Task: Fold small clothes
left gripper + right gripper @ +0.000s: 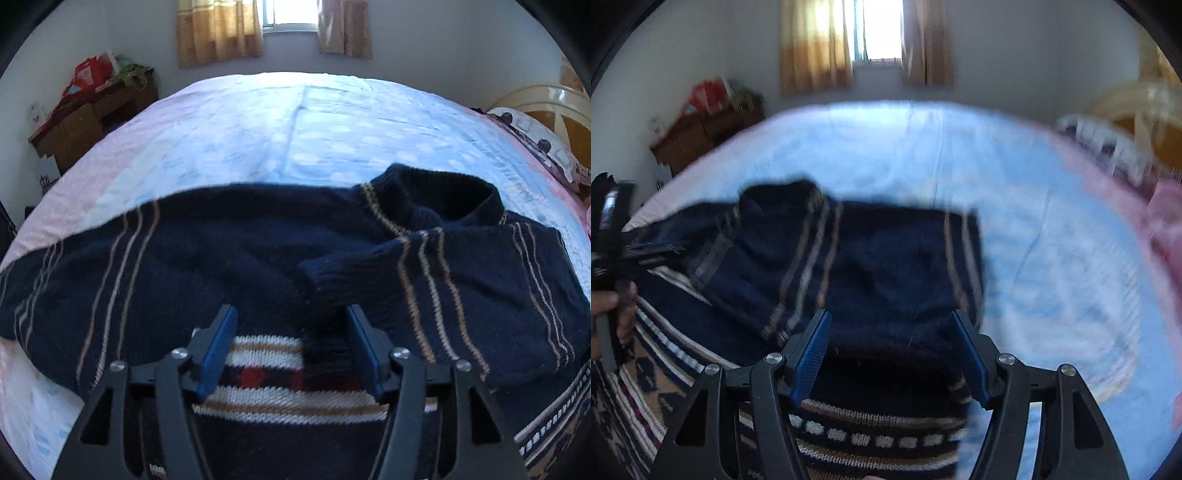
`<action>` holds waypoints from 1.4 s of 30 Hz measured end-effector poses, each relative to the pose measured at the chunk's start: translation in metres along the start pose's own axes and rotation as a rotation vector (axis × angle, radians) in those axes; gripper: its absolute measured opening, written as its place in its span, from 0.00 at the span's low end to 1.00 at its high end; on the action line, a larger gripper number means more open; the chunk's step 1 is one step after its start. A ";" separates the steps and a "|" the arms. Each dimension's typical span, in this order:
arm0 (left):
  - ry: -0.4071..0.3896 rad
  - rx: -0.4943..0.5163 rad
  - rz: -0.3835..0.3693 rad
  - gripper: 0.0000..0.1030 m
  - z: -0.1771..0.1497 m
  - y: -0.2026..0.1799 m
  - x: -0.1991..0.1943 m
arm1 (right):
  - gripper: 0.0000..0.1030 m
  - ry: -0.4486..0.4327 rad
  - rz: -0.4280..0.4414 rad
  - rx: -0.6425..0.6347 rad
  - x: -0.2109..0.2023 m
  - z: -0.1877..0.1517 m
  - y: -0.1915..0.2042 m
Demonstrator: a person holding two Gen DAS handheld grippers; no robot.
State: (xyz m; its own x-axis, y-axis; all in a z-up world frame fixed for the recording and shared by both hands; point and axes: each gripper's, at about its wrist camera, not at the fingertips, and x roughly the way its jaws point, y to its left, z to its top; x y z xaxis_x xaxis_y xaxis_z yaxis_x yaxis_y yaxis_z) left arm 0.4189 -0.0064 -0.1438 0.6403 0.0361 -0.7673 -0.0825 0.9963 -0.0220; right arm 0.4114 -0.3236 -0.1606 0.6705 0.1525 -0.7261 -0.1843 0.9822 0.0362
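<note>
A small navy knit sweater (229,258) with tan stripes and a patterned band lies on the bed; it also shows in the right wrist view (897,266). Both sleeves are folded in across the body. One cuff (325,291) reaches down between the fingers of my left gripper (291,325), which is open just above the sweater. My right gripper (890,332) is open over the sweater's right part, nothing between its pads. The left gripper and the hand holding it show at the left edge of the right wrist view (613,258), which is motion-blurred.
The bed (295,122) has a light blue and pink sheet. A pillow (539,140) and a headboard (554,103) are at the right. A wooden cabinet (92,114) with clutter stands at the far left. A curtained window (288,18) is behind.
</note>
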 end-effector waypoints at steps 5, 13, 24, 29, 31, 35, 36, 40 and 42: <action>-0.003 -0.008 -0.017 0.68 0.000 0.001 0.001 | 0.64 0.079 -0.014 0.034 0.010 -0.015 -0.006; 0.001 -0.048 -0.078 0.74 -0.003 0.009 0.003 | 0.64 0.077 -0.093 -0.082 -0.017 -0.008 0.017; -0.014 -0.095 -0.032 0.77 0.000 0.015 0.002 | 0.64 0.105 -0.089 -0.116 0.033 0.028 0.087; 0.017 -0.039 0.036 0.87 0.004 0.005 0.010 | 0.64 0.077 -0.114 -0.091 0.043 0.007 0.100; 0.001 -0.034 0.020 0.87 0.001 0.007 0.004 | 0.64 0.091 -0.066 -0.062 0.038 0.010 0.093; -0.047 -0.064 0.045 1.00 -0.010 0.016 -0.011 | 0.64 0.034 -0.089 -0.003 0.030 0.027 0.053; -0.061 -0.086 0.044 1.00 -0.011 0.020 -0.014 | 0.64 0.039 -0.093 0.019 0.033 0.031 0.043; -0.031 -0.130 0.005 1.00 -0.010 0.027 -0.006 | 0.64 0.131 -0.080 0.185 0.064 0.045 -0.021; 0.005 -0.130 0.006 1.00 -0.008 0.027 0.001 | 0.64 0.096 -0.076 0.201 0.063 0.042 -0.036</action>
State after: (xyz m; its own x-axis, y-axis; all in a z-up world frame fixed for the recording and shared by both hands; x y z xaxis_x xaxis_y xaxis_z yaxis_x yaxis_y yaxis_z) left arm 0.4113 0.0195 -0.1507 0.6354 0.0413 -0.7711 -0.1852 0.9776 -0.1002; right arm 0.4905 -0.3443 -0.1789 0.6038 0.0753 -0.7935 0.0178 0.9940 0.1079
